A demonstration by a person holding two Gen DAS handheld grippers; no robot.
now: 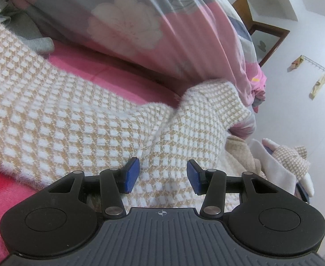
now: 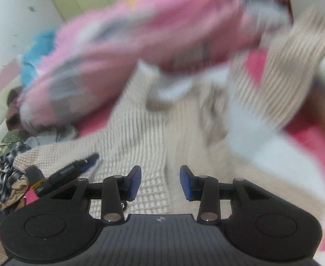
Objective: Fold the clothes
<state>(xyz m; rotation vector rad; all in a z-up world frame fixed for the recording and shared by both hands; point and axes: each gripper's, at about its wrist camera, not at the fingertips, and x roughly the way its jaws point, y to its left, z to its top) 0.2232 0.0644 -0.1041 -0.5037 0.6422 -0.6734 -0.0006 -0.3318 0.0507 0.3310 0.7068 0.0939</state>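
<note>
Left hand-held gripper (image 1: 162, 175), fingers spread and empty, hovers just above a tan-and-white checked sweater (image 1: 62, 115) on the pink bed (image 1: 4, 190). Right hand-held gripper (image 2: 160, 182), also released, hangs over the same blurred sweater (image 2: 140, 133).

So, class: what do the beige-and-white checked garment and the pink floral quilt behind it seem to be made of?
Beige-and-white checked garment: probably fuzzy knit, wool or acrylic; matte, with hairy edges and visible stitch texture. Pink floral quilt: likely smooth woven cotton, printed, soft folds, padded bulk.
</note>
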